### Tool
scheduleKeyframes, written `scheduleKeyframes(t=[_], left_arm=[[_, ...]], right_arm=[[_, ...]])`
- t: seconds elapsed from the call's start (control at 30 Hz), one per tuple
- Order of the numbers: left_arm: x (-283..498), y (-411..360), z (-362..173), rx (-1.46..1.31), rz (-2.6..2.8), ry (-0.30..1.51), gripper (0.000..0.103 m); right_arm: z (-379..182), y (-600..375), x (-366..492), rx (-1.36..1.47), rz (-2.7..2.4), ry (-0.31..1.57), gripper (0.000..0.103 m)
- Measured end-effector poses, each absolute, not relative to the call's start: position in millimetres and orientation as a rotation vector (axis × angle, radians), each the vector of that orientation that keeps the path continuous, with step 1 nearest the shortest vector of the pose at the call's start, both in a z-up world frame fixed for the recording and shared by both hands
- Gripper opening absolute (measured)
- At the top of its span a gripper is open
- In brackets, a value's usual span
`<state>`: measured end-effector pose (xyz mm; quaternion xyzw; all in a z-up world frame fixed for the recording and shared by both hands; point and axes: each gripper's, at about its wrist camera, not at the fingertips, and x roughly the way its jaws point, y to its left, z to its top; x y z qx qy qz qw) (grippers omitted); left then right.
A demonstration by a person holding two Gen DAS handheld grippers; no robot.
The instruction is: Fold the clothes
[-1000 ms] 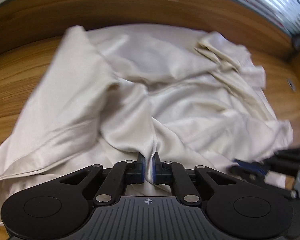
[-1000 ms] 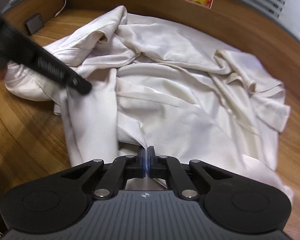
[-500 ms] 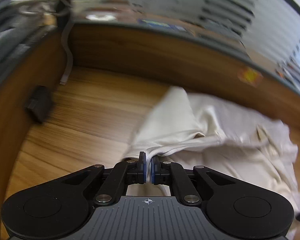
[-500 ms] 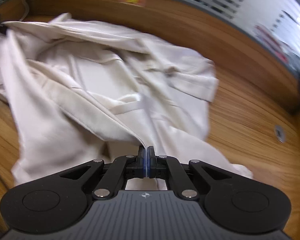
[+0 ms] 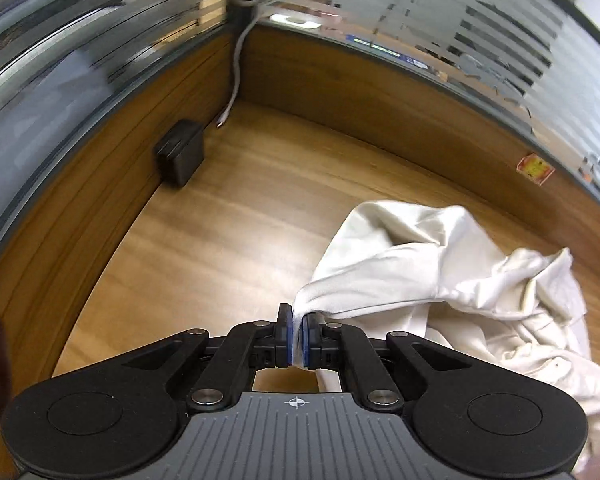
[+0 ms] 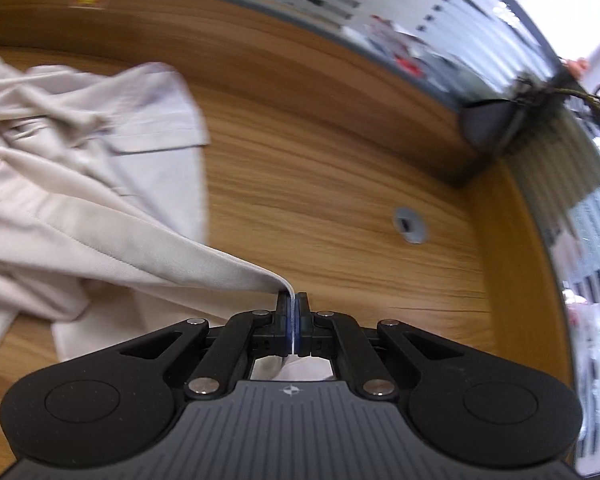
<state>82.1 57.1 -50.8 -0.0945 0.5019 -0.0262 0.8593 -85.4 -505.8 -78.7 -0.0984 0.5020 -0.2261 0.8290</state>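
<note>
A cream-white garment [image 5: 440,280] lies crumpled on the wooden desk [image 5: 228,232], and both claws have hold of it at opposite sides. In the left wrist view the cloth spreads to the right of the left gripper [image 5: 297,334] and ahead of it, a taut fold running down from the heap into the blue pads, which are clenched on a pinch of fabric at the cloth's left edge. In the right wrist view the garment fills the left side, with a flap resembling a sleeve lying flat on the wood further back; a stitched hem stretches tight from the heap down into the right gripper [image 6: 292,322], whose jaws are pressed together on that thin edge at the cloth's right side. To the left of the garment stands a small black box [image 5: 179,151] against the desk's wooden side wall, with a grey cable [image 5: 236,64] hanging down in the corner. To its right a round grey grommet [image 6: 410,225] sits in the desk, well apart from the cloth. A yellow-and-red sticker [image 5: 534,168] is on the wooden back wall.
</note>
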Motion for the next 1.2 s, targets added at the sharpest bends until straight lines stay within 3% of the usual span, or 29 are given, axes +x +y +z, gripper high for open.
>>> scheduleKeyframes(t=[0.23,0.5,0.6,0.63,0.7,0.83,0.93,1.2], left_arm=[[57.5,75.5,-32.1,-0.413,0.005,1.049,0.007],[67.0,66.4,-42.5,-0.308,0.084,1.005,0.007],[72.9,69.9,-51.5,-0.275,0.105,1.018,0.012],[74.3,71.8,-54.1,-0.267,0.109,1.032,0.017],[76.4,74.6,-57.4,-0.275,0.103,1.045,0.023],[70.8,69.7,-53.7,-0.257,0.030,1.020,0.045],[66.4,56.3,-49.6,-0.213,-0.053,1.012,0.048],[58.0,9.7,-48.6,-0.137,-0.289,1.037,0.060]], right_arm=[[-70.7,-546.6,-55.8,-0.306,-0.572,1.055,0.001],[-73.8,-539.4,-0.3,-0.282,-0.472,1.062,0.003],[-72.7,-527.2,2.3,-0.202,-0.422,1.061,0.046],[-72.2,-521.1,0.4,-0.177,-0.404,1.056,0.051],[-72.5,-506.8,-6.3,-0.123,-0.370,1.059,0.052],[-82.3,-475.7,-24.9,0.023,-0.321,1.074,0.055],[-93.3,-452.2,-38.2,0.104,-0.302,1.089,0.068],[-132.8,-417.9,-73.9,0.233,-0.398,1.141,0.072]])
